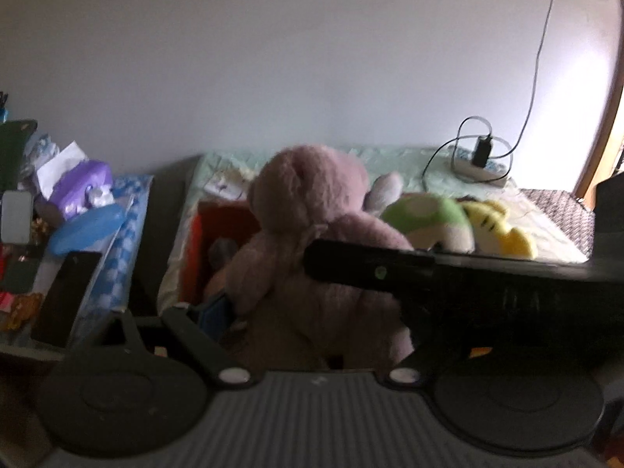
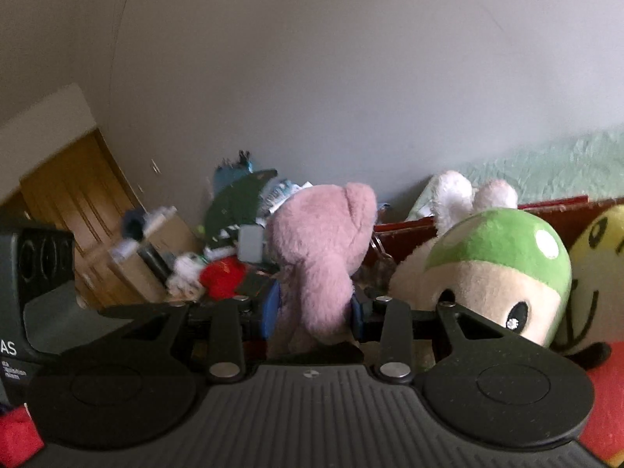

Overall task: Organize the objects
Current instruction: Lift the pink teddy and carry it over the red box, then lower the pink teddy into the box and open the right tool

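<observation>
1. A pink teddy bear (image 2: 323, 269) is pinched by the right gripper (image 2: 316, 312); its blue pads are pressed into the plush low on the body, so the jaws are closed on the toy.
2. In the left wrist view the same bear (image 1: 312, 210) is seen from behind, carried above a red box (image 1: 218, 234) that stands on the bed (image 1: 546, 210).
3. The left gripper (image 1: 273, 316) is held close to the bear. Only one blue pad is made out, beside the plush. The other side is hidden behind the right tool's black body, so the left jaws cannot be judged open or closed.
4. Other toys are seen just beside the bear: a green-capped mushroom plush (image 2: 499, 273), a yellow smiling plush (image 2: 600, 265) and a white bunny (image 2: 468, 191) behind them.
5. For the step in hand, probably setting the bear among the toys, the grip is best kept low and firm, since soft plush slips easily.
6. The bear should be lowered upright into a free gap, so the mushroom plush is not knocked over.
7. The two tools are very close together, so a collision is to be avoided.
8. Writing: "AS" is read on a dark object (image 2: 23, 304) at the left edge of the right wrist view; the smaller lines beneath are too blurred. No brand is legible elsewhere.
</observation>
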A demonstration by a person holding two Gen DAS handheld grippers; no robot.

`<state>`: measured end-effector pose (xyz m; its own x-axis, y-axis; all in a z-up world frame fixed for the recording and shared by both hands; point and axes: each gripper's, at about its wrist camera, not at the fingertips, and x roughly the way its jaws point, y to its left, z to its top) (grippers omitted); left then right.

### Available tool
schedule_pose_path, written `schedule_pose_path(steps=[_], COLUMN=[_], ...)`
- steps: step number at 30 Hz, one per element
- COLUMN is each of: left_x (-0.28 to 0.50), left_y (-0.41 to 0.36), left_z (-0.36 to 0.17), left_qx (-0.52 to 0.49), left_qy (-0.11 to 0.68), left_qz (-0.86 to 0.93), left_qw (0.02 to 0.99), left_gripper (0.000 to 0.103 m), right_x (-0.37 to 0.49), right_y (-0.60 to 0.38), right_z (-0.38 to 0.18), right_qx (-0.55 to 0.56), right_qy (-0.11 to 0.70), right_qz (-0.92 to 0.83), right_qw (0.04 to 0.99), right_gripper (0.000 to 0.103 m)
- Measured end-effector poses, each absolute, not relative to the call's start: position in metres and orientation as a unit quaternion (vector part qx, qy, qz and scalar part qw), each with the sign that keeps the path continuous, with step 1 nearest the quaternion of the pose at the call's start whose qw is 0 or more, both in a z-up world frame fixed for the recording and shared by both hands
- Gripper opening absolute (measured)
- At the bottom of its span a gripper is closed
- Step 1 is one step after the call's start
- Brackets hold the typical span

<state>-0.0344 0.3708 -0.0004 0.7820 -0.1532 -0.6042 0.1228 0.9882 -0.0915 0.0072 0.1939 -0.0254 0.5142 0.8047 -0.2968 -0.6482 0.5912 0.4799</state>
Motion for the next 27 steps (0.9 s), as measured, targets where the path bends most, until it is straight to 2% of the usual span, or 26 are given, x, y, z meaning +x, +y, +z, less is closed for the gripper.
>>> schedule_pose_path(steps=[6,13,17,27], left_x=[-0.029,-0.037,-0.044,-0.03], left_y=[0.376,0.378,0.383,0.379], left_z=[-0.014,-0.017,-0.01,-0.017], left_qx=[-0.024,-0.015,-0.022,-0.009], left_qy=[0.338,0.351,0.345,0.36], left_qz=[-0.075,-0.071,-0.071,-0.046], left_qw=[0.938,0.933,0.936,0.932], left_gripper=[0.09,0.09,0.089,0.09], right_x=[0.022,0.018,0.017,0.016], right_y=[0.193,0.186,0.195,0.197], right_z=[-0.032,-0.029,-0.029,-0.032], right_qx=[0.153,0.182,0.153,0.103], right_qy=[0.265,0.278,0.285,0.287], right_qz=[0.421,0.406,0.388,0.372], right_qw=[0.854,0.851,0.863,0.877], right_gripper=[0.037,0.039,0.024,0.022])
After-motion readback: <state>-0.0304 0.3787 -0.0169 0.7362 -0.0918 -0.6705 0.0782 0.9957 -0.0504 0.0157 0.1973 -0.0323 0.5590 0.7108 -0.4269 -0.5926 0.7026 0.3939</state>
